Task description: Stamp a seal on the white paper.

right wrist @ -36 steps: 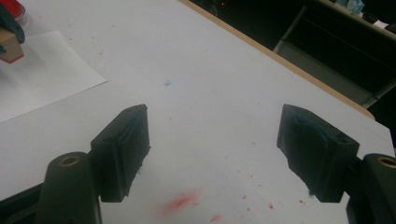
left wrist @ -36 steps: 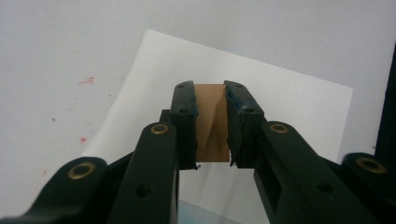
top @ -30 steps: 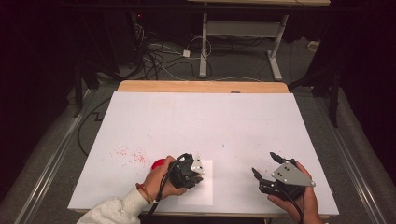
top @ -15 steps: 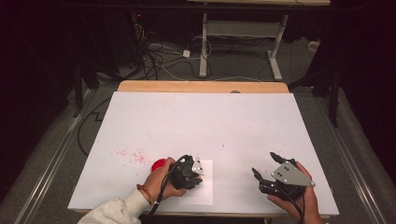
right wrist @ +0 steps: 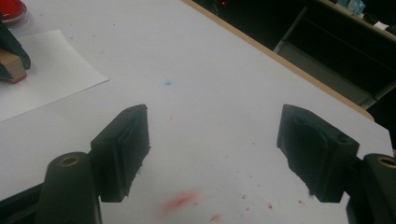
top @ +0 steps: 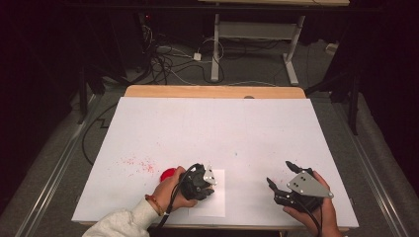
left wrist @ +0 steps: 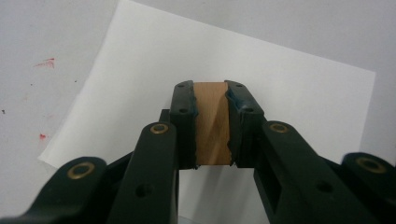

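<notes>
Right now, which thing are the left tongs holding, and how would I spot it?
Look at the big white table, then the small white paper sheet near its front edge. Over that sheet, the left tongs pinch a small light-brown wooden block. It is the one wooden piece there, unlike the round red pad beside the hand.

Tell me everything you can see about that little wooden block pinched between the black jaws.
The wooden block is small, light brown, smooth and looks like plain wood with a faint grain. The left gripper is shut on it, its jaws pressing two opposite sides. It is held over a white sheet of paper near the table's front edge. In the right gripper view the block shows a thin red layer along its underside, at or just above the paper.
</notes>
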The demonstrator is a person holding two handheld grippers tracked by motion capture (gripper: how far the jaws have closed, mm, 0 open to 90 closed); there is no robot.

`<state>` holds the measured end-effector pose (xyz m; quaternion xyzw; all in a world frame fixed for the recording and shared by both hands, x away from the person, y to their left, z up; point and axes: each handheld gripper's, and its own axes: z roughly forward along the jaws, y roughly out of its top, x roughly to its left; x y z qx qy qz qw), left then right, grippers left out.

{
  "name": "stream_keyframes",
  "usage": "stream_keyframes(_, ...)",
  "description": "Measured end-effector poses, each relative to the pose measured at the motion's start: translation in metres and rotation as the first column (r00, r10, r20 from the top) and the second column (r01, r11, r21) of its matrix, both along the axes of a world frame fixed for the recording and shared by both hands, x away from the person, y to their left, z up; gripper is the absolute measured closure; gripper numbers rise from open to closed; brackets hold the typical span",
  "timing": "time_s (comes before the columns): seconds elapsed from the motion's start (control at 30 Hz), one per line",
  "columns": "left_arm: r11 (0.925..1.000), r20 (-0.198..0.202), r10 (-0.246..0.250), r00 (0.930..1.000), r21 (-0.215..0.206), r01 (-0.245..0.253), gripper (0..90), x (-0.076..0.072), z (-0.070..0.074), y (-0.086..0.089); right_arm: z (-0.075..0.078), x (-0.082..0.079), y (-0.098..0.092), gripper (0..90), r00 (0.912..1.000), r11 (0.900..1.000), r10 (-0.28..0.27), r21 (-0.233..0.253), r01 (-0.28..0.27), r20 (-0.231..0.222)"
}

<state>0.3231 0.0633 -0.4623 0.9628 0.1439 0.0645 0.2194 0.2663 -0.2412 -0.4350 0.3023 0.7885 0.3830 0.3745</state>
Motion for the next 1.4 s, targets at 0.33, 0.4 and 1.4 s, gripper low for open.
stream_keyframes(0.33,1.0,-0.003,0.001,1.0,-0.003,-0.001,73.5,0.0,0.0,0.0,0.0,0.0,0.0,25.5,1.0,1.0,0.0,-0.001,0.0,-0.001)
stream_keyframes(0.4,1.0,-0.003,0.0,1.0,-0.003,0.0,73.5,0.0,0.0,0.0,0.0,0.0,0.0,25.5,1.0,1.0,0.001,-0.002,-0.001,-0.001)
stream_keyframes(1.4,0.989,-0.02,0.03,0.9994,-0.144,-0.033,73.2,0.002,0.027,0.025,0.002,-0.001,0.0,25.7,0.9999,1.0,0.005,0.008,-0.005,0.011)
